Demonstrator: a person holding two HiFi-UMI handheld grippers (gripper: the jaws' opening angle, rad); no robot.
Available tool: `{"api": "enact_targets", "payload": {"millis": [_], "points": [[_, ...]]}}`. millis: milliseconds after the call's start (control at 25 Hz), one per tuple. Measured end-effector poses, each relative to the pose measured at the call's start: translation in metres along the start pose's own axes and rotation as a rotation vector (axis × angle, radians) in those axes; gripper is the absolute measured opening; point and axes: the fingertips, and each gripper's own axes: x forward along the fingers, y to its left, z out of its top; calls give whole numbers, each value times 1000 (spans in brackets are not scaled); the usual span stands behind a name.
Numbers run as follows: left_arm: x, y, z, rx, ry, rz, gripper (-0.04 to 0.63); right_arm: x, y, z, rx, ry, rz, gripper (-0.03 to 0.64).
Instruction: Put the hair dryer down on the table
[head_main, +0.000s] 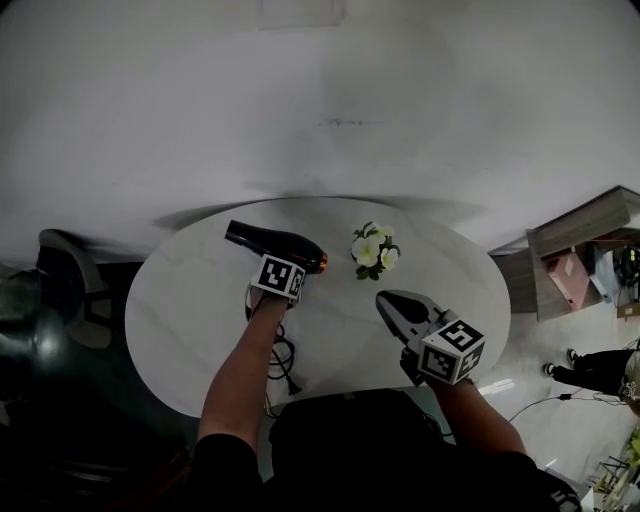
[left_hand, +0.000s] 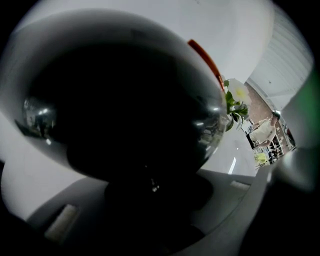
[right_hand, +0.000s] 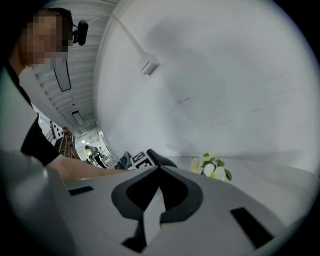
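Note:
A black hair dryer (head_main: 275, 243) with an orange ring at its right end is over the back left of the round white table (head_main: 190, 330). My left gripper (head_main: 283, 268) is shut on its handle from the near side. In the left gripper view the dryer's glossy body (left_hand: 125, 100) fills most of the picture, and its handle runs down between the jaws of the left gripper (left_hand: 155, 200). Whether the dryer touches the tabletop I cannot tell. My right gripper (head_main: 392, 305) hovers over the table's front right, shut and holding nothing, with its tips meeting (right_hand: 159, 167).
A small bunch of white flowers (head_main: 374, 250) lies on the table just right of the dryer. The dryer's cord (head_main: 282, 365) trails over the near edge. A dark chair (head_main: 70, 290) stands at the left, and a shelf unit (head_main: 580, 250) at the right.

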Motion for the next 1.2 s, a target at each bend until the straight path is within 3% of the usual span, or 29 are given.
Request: {"api": "enact_targets", "payload": {"millis": [360, 680, 960, 1200], "points": [[0, -3, -2, 30, -4, 40, 124, -18, -5, -10, 30, -12, -5, 12], [1, -10, 1, 109, -71, 136, 203, -24, -4, -16, 32, -3, 5, 12], [-1, -8, 0, 136, -89, 177, 234, -27, 2, -17, 25, -3, 16, 12], [-20, -13, -14, 212, -44, 194, 272, -33, 7, -9, 3, -17, 39, 12]]}}
